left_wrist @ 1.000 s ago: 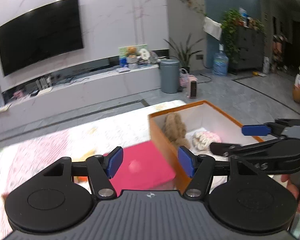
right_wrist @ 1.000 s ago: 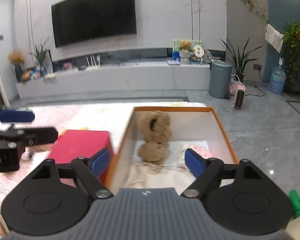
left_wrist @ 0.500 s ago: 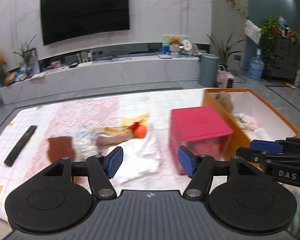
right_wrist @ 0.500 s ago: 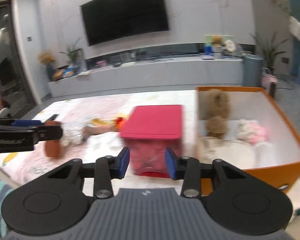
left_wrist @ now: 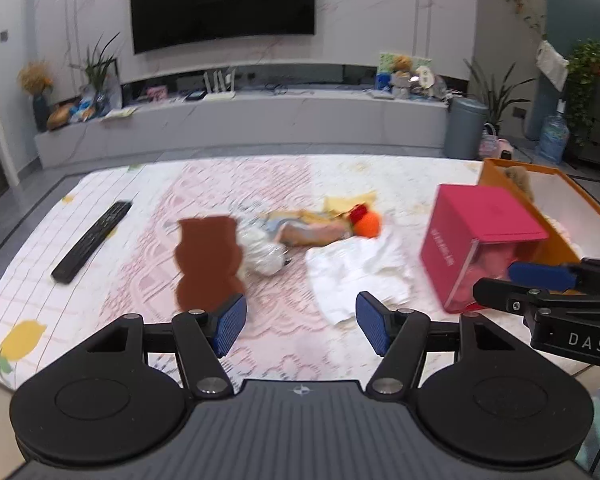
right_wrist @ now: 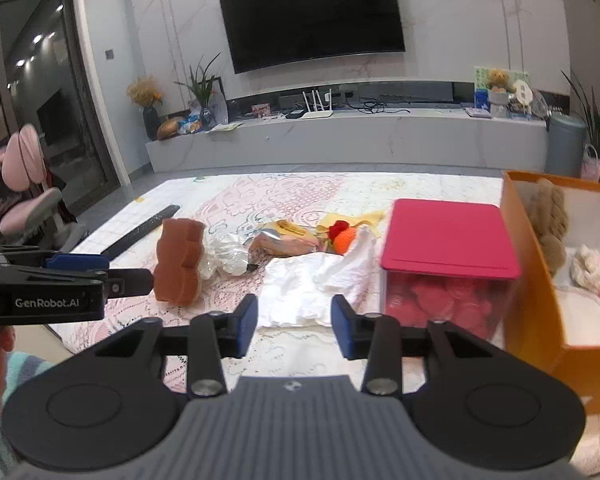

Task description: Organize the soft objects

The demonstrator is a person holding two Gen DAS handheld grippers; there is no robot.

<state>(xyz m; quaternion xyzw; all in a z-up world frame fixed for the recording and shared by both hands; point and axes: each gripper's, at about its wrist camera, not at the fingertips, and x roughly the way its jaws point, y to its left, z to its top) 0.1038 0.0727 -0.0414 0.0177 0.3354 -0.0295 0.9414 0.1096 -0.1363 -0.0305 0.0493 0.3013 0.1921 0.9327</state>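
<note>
My left tongs (left_wrist: 298,323): parted, empty. My right tongs (right_wrist: 295,327): parted, narrower gap, empty.
Ahead of left tongs: brown bear (left_wrist: 208,254), foil wad (left_wrist: 260,250), orange doll (left_wrist: 327,228).
Ahead of right tongs: white cloth (right_wrist: 314,284).
Right of both: pink box (right_wrist: 448,256), then orange bin (right_wrist: 534,300) holding a plush (right_wrist: 548,220).
Far left: remote (left_wrist: 92,242).

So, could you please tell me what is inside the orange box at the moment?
Inside the orange box are a tan plush bear against the back wall, a pink-and-white knitted item and something white on the floor. The near wall hides the rest.
</note>
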